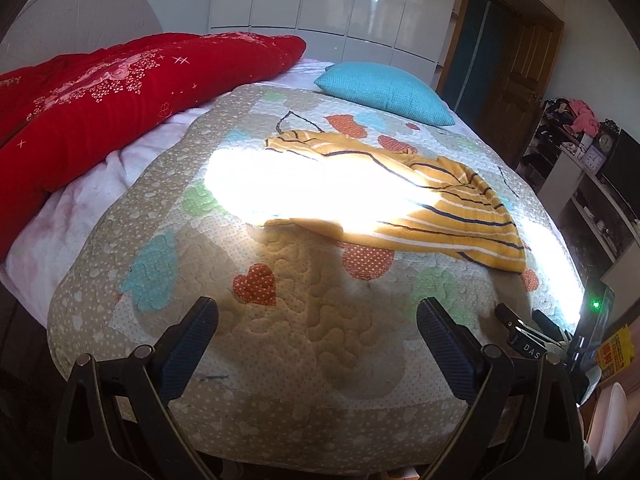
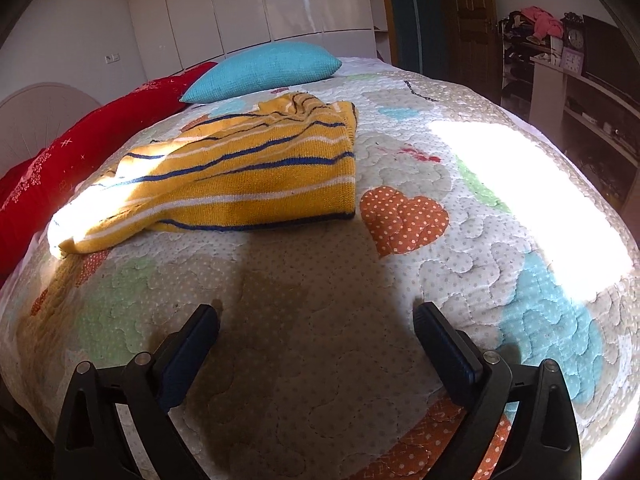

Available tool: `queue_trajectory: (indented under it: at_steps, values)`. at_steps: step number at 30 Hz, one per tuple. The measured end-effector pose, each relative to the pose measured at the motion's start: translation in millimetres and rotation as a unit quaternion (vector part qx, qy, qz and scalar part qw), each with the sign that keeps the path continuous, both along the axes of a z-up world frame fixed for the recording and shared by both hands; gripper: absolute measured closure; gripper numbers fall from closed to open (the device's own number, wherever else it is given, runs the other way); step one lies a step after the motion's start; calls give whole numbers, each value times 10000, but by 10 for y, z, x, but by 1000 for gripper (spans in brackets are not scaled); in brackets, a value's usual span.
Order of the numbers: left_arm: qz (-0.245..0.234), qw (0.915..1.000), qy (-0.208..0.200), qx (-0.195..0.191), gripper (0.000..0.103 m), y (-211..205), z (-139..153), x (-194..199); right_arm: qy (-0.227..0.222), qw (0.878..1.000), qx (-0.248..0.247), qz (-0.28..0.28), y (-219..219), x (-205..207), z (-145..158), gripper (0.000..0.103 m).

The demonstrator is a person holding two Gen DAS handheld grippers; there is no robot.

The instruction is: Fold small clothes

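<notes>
A small yellow knitted sweater (image 1: 436, 204) with blue and white stripes lies crumpled on the patchwork quilt (image 1: 280, 344); a bright sun patch washes out its left part. In the right wrist view the sweater (image 2: 248, 176) lies ahead and to the left on the quilt (image 2: 304, 304). My left gripper (image 1: 316, 320) is open and empty, above the quilt's near edge, well short of the sweater. My right gripper (image 2: 316, 324) is open and empty, also short of the sweater. The right gripper's body (image 1: 524, 336) shows at the left view's lower right.
A red quilted blanket (image 1: 120, 96) lies along the bed's left side. A turquoise pillow (image 1: 388, 88) sits behind the sweater. White wardrobes (image 1: 320, 0) stand at the back. Shelves with clocks and clutter (image 1: 588, 152) stand to the right of the bed.
</notes>
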State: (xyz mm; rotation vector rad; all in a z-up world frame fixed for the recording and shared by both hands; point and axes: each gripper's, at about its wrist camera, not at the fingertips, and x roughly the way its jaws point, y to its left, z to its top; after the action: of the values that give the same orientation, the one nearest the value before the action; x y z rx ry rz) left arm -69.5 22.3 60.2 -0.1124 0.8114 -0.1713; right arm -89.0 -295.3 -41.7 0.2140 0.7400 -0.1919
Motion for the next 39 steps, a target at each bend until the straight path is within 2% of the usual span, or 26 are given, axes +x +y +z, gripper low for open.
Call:
queue_trajectory:
  at_steps: [6, 10, 15, 20, 25, 26, 27, 28, 29, 31, 33, 34, 36, 39]
  values:
    - [531, 9983, 239, 1, 4, 401, -127, 313, -115, 9993, -320, -125, 80, 2, -43, 0]
    - [688, 9964, 484, -108, 4, 592, -280, 723, -141, 9986, -493, -122, 107, 19, -61, 0]
    - [645, 9905, 819, -895, 4, 682, -479, 1271, -155, 9984, -524, -114, 108, 24, -64, 0]
    - [538, 9771, 1270, -1618, 4, 609, -793, 1716, -167, 9982, -555, -120, 128, 22, -73, 0]
    - [605, 9685, 1122, -2138, 4, 571, -855, 1917, -176, 9980, -592, -140, 134, 24, -79, 0]
    - [630, 9651, 1158, -2261, 8, 586, -852, 1957, -168, 9980, -596, -139, 134, 27, -78, 0]
    - [648, 9627, 1222, -2327, 20, 607, -840, 2002, -136, 9982, -576, -136, 131, 32, -69, 0]
    - [682, 9622, 1345, -2269, 65, 617, -834, 2049, -50, 9985, -518, -138, 118, 40, -46, 0]
    - [691, 9610, 1489, -2227, 83, 633, -828, 2095, 78, 9991, -394, -160, 97, 45, 0, 1]
    - [754, 9567, 1512, -2369, 84, 701, -764, 2118, 117, 9996, 152, -216, -3, 8, 136, 5]
    - [746, 9616, 1444, -2212, 85, 660, -620, 2115, -80, 9970, 749, -176, -122, -70, 259, 9]
    - [726, 9651, 1356, -2117, 86, 603, -517, 2101, -150, 9958, 885, -162, -167, -100, 307, 10]
    - [585, 9730, 1077, -1954, 86, 413, -259, 2069, -261, 9953, 911, -189, -243, -161, 382, 11]
    - [90, 9812, 691, -1799, 86, -81, 142, 2006, -394, 9943, 935, -324, -408, -278, 440, 12]
